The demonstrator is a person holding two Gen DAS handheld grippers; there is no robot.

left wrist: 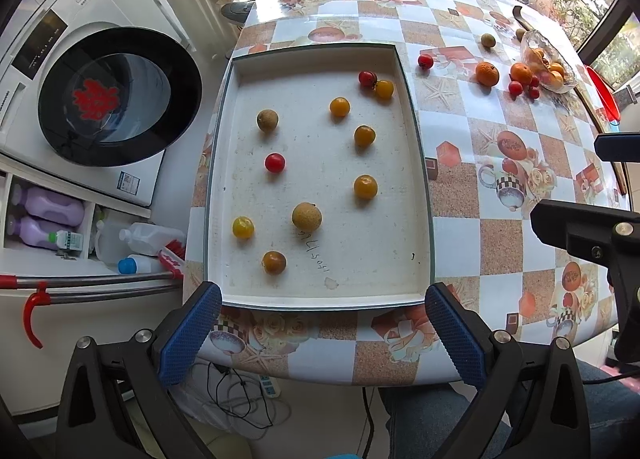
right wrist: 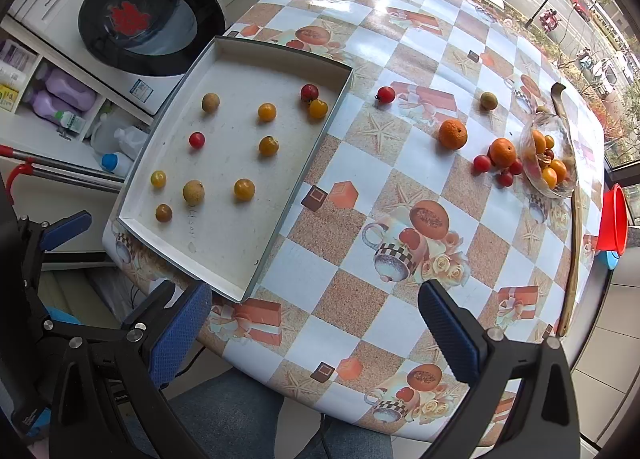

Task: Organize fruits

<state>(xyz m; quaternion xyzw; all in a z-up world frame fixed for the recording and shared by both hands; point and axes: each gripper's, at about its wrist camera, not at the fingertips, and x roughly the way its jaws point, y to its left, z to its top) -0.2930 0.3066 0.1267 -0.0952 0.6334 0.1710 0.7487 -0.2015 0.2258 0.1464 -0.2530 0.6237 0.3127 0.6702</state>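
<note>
A shallow white tray (left wrist: 408, 99) (right wrist: 288, 195) lies on the left of the table and holds several small fruits: yellow and red cherry tomatoes and brown longans (left wrist: 307, 216). On the tablecloth to its right lie a red tomato (right wrist: 386, 94), a longan (right wrist: 489, 100), two oranges (right wrist: 453, 134) and several red tomatoes (right wrist: 482, 163). A glass bowl (right wrist: 532, 175) with more fruit stands at the far right. My left gripper (left wrist: 323, 335) is open and empty at the tray's near edge. My right gripper (right wrist: 314, 333) is open and empty over the table's near edge, right of the tray.
A washing machine (left wrist: 108, 95) with a round black door stands left of the table, with bottles (left wrist: 48, 211) on shelves below it. A red cup (right wrist: 614, 217) and a long wooden piece (right wrist: 574, 227) sit at the table's right edge. My right gripper shows in the left wrist view (left wrist: 584, 227).
</note>
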